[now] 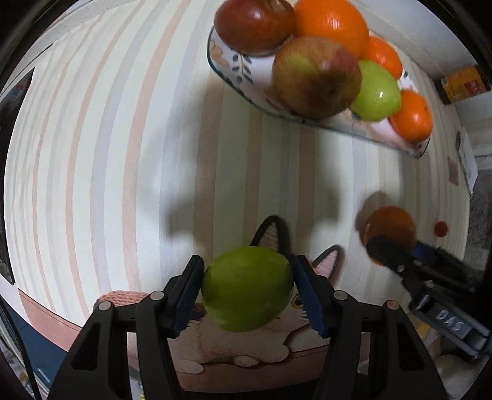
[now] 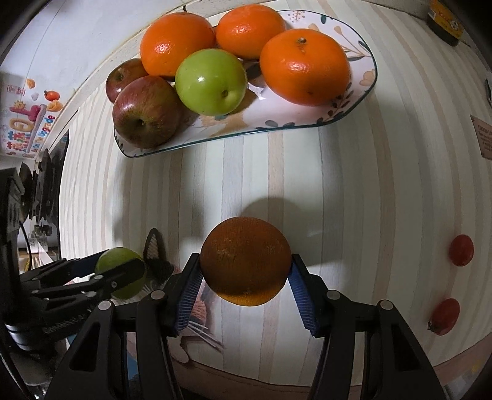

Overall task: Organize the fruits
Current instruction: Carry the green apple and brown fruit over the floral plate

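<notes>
My left gripper [image 1: 247,289] is shut on a green apple [image 1: 247,287] and holds it above the striped tabletop. My right gripper [image 2: 244,274] is shut on an orange [image 2: 245,264], also held off the table. In the right wrist view the left gripper [image 2: 123,270] and its green apple [image 2: 121,261] show at the lower left. In the left wrist view the right gripper [image 1: 390,243] and its orange [image 1: 390,224] show at the right. A floral plate [image 2: 347,114] ahead holds three oranges, two red apples and one green apple [image 2: 211,81].
Two cherry tomatoes [image 2: 461,250] [image 2: 445,316] lie on the table at the right. A cat-shaped mat [image 1: 276,335] lies under the left gripper near the table's front edge. A dark jar [image 2: 444,21] stands at the far right. The wall is behind the plate.
</notes>
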{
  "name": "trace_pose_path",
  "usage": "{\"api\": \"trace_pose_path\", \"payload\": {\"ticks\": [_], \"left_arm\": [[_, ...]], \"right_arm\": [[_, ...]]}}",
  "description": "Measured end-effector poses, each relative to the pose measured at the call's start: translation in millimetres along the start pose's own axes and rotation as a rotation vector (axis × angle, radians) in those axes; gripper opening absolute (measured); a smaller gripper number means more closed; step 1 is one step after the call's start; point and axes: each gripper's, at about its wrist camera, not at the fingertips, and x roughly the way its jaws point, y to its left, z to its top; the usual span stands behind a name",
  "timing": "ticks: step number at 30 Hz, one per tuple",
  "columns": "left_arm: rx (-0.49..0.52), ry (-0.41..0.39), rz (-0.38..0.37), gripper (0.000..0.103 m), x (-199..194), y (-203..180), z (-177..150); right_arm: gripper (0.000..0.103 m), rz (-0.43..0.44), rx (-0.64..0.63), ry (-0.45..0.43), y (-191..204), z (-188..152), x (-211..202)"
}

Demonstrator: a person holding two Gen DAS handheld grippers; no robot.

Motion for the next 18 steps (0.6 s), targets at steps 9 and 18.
{"api": "trace_pose_path", "payload": {"ticks": [9, 18], "left_arm": [[-0.229, -0.046, -0.209, 0.057, -42, 55, 45], [-0.409, -0.135, -0.313, 0.053, -62, 72, 102]], "right_arm": [[0.059, 0.053, 0.033, -0.057, -5, 17, -29], [0.059, 0.061, 0.091, -0.181, -22, 64, -82]]}}
